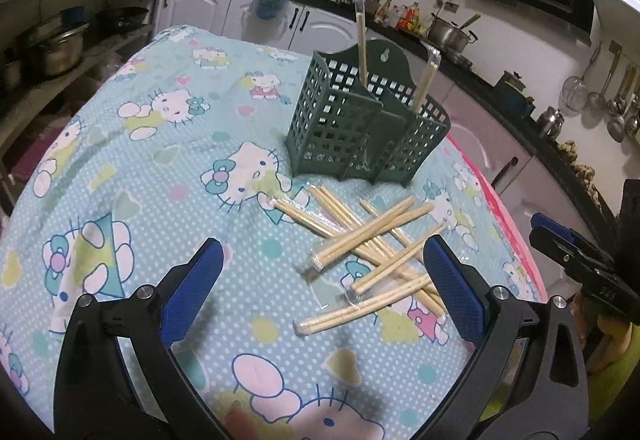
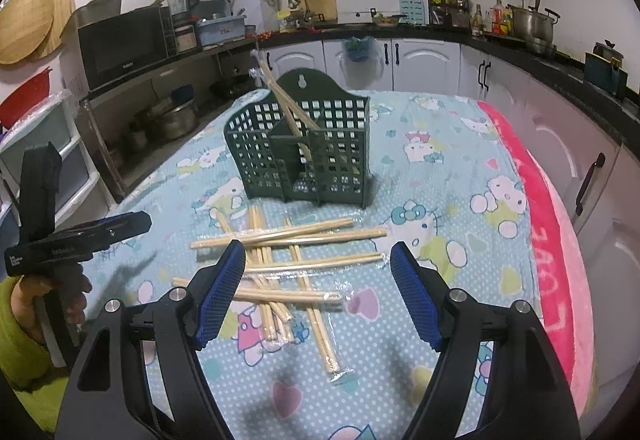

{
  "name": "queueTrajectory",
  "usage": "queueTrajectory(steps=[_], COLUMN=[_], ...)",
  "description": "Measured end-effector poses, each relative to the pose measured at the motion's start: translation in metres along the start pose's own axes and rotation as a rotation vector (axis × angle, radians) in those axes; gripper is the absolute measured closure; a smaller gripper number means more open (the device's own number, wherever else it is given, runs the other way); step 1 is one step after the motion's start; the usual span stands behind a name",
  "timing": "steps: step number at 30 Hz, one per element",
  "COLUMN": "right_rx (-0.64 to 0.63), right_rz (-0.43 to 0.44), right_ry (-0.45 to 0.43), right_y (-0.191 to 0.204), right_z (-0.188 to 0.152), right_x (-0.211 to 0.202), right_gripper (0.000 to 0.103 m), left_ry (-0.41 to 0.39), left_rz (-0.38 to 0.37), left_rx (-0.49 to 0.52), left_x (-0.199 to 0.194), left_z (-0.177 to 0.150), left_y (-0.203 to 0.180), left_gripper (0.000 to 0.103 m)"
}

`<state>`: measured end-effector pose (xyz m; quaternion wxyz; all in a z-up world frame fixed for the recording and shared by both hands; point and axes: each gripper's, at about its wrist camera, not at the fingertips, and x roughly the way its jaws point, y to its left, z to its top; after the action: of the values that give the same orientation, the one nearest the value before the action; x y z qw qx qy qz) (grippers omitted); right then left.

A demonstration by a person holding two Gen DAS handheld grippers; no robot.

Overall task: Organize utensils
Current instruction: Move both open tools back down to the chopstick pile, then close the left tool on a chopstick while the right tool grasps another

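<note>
A dark green lattice utensil holder stands upright on the table; it also shows in the right wrist view. Two wrapped chopstick pairs stand in its compartments. Several wrapped chopstick pairs lie crossed in a loose pile in front of it, also seen in the right wrist view. My left gripper is open and empty, hovering just before the pile's left side. My right gripper is open and empty above the pile's near end.
The table wears a light blue cartoon-cat cloth with a pink edge on the right. Kitchen counters, cabinets, pots and a microwave surround the table. The other gripper shows at each view's side.
</note>
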<state>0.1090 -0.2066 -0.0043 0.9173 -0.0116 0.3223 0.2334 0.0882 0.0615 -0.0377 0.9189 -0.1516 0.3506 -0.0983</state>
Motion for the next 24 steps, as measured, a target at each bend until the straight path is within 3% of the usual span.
queueTrajectory(steps=[9,16,24], right_rx=[0.002,0.020,0.086], right_rz=[0.004,0.035,0.059], right_ry=[0.070,0.111,0.163], right_y=[-0.003,-0.006,-0.017], right_z=[-0.015,-0.022,-0.026], right_x=[0.025,0.043,0.060], right_gripper=[0.031,0.039,0.045], left_ry=[0.069,0.127,0.164], left_rz=[-0.034,-0.081,-0.108], left_rx=[-0.042,-0.073,-0.137], left_x=[0.022,0.042,0.057], left_z=[-0.010,-0.016,-0.016], left_y=[0.009,0.009,0.018], left_gripper=[0.011,0.032,0.039])
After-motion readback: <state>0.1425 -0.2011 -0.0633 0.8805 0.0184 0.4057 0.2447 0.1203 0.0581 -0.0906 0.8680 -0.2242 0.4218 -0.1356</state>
